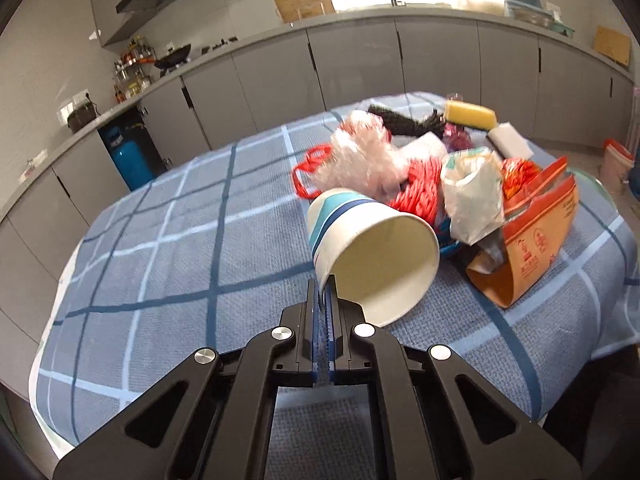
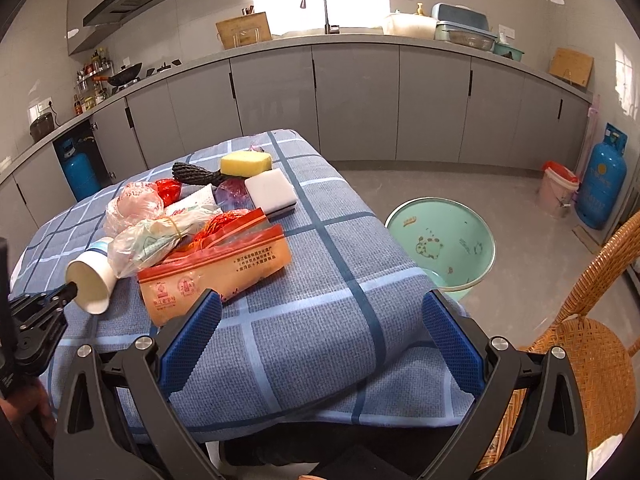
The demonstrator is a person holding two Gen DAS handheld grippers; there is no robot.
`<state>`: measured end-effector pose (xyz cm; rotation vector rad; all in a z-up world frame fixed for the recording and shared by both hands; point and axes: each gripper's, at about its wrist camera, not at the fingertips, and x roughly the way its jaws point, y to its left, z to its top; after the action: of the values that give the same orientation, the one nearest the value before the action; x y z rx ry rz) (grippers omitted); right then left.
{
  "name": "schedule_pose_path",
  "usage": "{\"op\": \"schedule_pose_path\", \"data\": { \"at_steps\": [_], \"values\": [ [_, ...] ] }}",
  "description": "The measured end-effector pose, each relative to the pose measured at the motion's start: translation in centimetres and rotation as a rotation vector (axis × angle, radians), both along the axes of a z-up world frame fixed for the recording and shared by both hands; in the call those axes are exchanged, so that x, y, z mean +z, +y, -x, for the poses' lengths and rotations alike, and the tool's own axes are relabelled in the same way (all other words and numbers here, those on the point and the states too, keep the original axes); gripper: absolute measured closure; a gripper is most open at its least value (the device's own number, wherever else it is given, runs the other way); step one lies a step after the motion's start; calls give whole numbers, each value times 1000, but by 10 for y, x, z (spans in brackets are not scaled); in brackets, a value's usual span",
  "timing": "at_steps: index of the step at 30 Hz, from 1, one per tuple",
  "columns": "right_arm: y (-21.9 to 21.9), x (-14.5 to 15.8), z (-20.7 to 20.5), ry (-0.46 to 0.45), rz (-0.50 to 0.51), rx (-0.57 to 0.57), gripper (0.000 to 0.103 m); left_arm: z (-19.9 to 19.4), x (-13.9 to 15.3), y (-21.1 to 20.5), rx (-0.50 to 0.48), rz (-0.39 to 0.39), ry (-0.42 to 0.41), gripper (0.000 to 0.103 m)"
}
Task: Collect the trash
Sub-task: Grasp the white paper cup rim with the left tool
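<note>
A white paper cup point(image 1: 372, 252) with blue and teal bands lies on its side on the blue checked tablecloth point(image 1: 168, 248), mouth toward me. My left gripper point(image 1: 322, 292) is shut on the cup's rim, one finger inside the mouth and one outside. The same cup point(image 2: 92, 276) and left gripper point(image 2: 72, 290) show at the left of the right wrist view. Behind the cup is a heap of trash: an orange zip bag point(image 2: 216, 272), clear plastic bags point(image 2: 156, 240), red netting point(image 1: 420, 192). My right gripper point(image 2: 320, 320) is open above the table's near edge, holding nothing.
A yellow sponge point(image 2: 246, 163), a white sponge block point(image 2: 272, 192) and a dark scrubber point(image 2: 196, 174) lie at the table's far end. A mint-green bin point(image 2: 440, 244) stands on the floor right of the table. A wicker chair point(image 2: 592, 340) is at the near right. Grey cabinets point(image 2: 352, 100) line the back.
</note>
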<state>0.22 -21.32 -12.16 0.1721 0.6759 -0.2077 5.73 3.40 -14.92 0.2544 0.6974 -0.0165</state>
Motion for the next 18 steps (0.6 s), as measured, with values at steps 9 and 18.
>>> {"op": "schedule_pose_path", "data": {
  "at_steps": [9, 18],
  "values": [
    [0, -11, -52, 32, -46, 26, 5, 16, 37, -4, -4, -14, -150, 99],
    [20, -33, -97, 84, -44, 66, 5, 1, 30, 4, 18, -13, -137, 99]
  ]
}}
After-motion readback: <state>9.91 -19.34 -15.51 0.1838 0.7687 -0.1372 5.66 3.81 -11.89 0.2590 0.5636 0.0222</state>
